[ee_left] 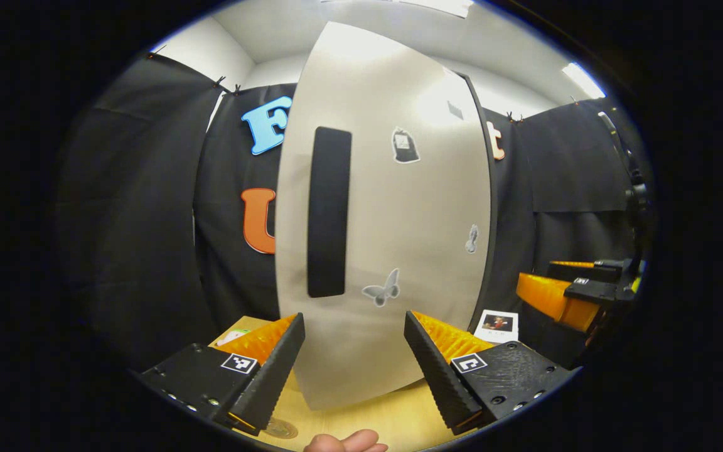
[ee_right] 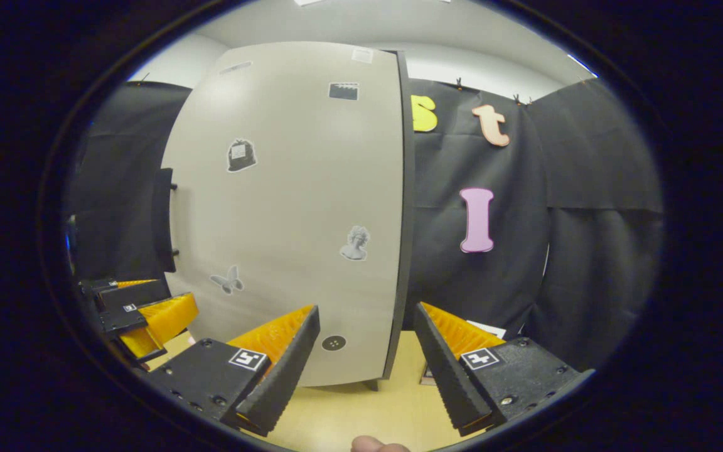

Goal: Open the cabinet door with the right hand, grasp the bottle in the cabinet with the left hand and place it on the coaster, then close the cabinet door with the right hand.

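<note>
The beige cabinet point(ee_left: 424, 207) stands on the table with its door shut, so whatever is inside is hidden. Its black vertical handle point(ee_left: 329, 211) runs down the door's left side, straight ahead of my left gripper point(ee_left: 355, 358), which is open with nothing between its fingers and a short way back from the door. In the right gripper view the same door point(ee_right: 299, 207) faces me, the handle point(ee_right: 162, 220) at its far left edge. My right gripper point(ee_right: 368, 358) is open and empty, pointing at the door's lower right edge. A small round disc point(ee_left: 281, 429), perhaps the coaster, lies under my left finger.
The cabinet rests on a light wooden table point(ee_right: 349, 414). A white picture card point(ee_left: 498, 325) lies to the cabinet's right. The right gripper point(ee_left: 578, 292) shows at the right of the left gripper view, the left gripper point(ee_right: 142, 314) at the left of the right gripper view. Black cloth walls surround the booth.
</note>
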Action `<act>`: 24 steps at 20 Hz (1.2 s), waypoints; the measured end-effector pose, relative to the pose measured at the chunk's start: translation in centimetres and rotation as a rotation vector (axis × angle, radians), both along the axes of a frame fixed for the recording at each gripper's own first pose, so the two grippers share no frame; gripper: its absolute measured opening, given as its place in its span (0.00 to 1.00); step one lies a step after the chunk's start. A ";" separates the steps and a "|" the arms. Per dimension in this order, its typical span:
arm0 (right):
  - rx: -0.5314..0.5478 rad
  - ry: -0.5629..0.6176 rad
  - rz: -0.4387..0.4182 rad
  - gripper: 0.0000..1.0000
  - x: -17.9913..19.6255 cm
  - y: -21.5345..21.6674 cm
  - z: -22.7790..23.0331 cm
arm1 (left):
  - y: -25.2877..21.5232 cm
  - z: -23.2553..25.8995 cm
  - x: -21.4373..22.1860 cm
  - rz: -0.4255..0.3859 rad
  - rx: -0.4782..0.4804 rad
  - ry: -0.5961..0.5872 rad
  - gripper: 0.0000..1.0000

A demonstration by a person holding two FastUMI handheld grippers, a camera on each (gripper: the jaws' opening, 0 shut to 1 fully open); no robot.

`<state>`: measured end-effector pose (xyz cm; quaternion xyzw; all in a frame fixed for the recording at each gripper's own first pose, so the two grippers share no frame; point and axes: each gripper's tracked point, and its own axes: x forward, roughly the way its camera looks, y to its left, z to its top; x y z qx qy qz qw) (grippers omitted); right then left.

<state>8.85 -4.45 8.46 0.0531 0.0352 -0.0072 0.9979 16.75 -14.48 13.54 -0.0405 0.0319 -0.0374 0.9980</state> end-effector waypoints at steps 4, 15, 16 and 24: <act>-0.027 -0.058 -0.045 0.97 -1.9 -1.7 0.9 | -0.3 0.3 -0.2 0.017 0.000 -0.013 0.95; -0.062 -0.103 -0.019 0.96 -3.8 -2.0 1.1 | -0.9 1.7 -0.7 0.007 0.006 -0.085 0.95; -0.061 -0.096 -0.013 0.97 -3.3 -2.6 0.6 | -1.0 1.5 -0.7 0.002 0.014 -0.072 0.95; -0.044 -0.074 0.012 0.97 -3.5 -2.0 0.1 | -1.2 -0.1 -0.4 -0.011 0.049 -0.019 0.95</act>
